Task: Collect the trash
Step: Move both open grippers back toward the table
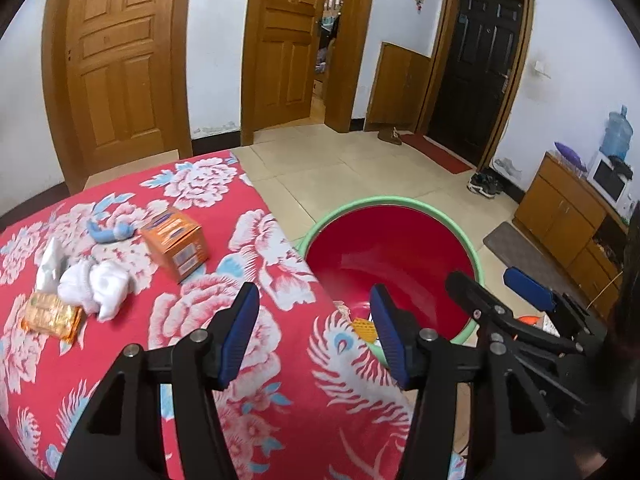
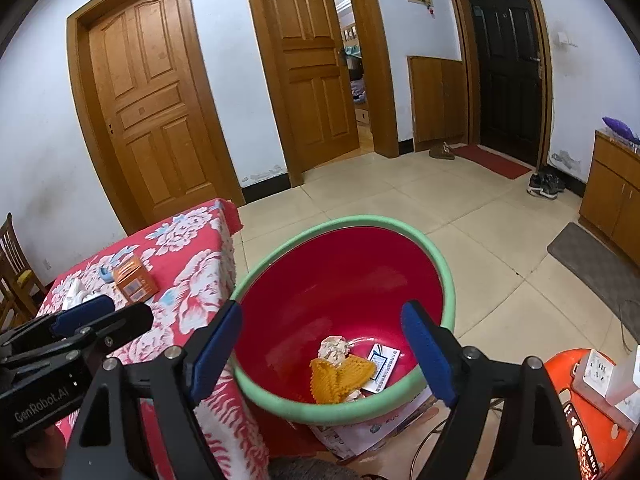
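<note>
**Both grippers empty over the basin's near side**

Tiled floor, white walls, two wooden doors and a dark door at the back; a table under a red floral cloth (image 1: pixel 256 248) stands on the left, touching the green rim of the red basin (image 1: pixel 400 248) beside it.

On the cloth, well apart from the basin: orange box (image 1: pixel 176 242); pale blue scrap (image 1: pixel 110 232) just behind it; white crumpled tissue (image 1: pixel 96 286); yellow-orange snack wrapper (image 1: pixel 50 316) nearest the table's left edge; nothing lies between these and the left gripper (image 1: pixel 316 334).

Left gripper: jaws partly apart, nothing between the pads; it hangs over the table's edge by the basin rim; right gripper (image 2: pixel 322 350): jaws wide, empty, above the basin's near rim.

Right wrist view alone shows the basin's contents: crumpled paper ball (image 2: pixel 334 348), orange mesh piece (image 2: pixel 340 374), white-and-blue card (image 2: pixel 382 366), lying together at the bottom; also an orange stool (image 2: pixel 560 408) at lower right carrying a white power strip (image 2: pixel 600 372). Left wrist view shows only a corner of the mesh, but more of the tabletop litter, plus a cabinet (image 1: pixel 560 208), microwave (image 1: pixel 610 180) and water jug (image 1: pixel 618 132) at right.
</note>
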Tool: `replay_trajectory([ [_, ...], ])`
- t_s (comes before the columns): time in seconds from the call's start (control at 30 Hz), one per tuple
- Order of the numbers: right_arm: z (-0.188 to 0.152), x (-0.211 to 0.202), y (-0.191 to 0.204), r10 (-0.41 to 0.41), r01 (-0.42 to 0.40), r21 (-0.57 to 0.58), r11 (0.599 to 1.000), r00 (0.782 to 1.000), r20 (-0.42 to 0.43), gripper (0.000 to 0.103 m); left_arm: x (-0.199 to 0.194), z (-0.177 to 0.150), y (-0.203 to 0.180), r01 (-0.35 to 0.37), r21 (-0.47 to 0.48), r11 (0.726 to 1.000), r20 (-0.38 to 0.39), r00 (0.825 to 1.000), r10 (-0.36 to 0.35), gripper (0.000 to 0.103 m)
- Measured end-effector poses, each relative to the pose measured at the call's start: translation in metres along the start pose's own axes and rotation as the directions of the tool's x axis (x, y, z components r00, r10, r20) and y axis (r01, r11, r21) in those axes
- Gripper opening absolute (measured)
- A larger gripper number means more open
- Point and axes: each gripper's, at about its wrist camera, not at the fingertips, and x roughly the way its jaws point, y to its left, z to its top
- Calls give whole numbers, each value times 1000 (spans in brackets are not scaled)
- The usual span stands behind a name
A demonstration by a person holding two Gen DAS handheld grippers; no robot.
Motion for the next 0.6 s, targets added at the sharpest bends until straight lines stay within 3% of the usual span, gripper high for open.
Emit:
replay_trajectory([
  [0.6,-22,-35,79,61,-60,-115,992,998,0,83,-62,-28,67,-46,-108,993,62,997,53,57],
])
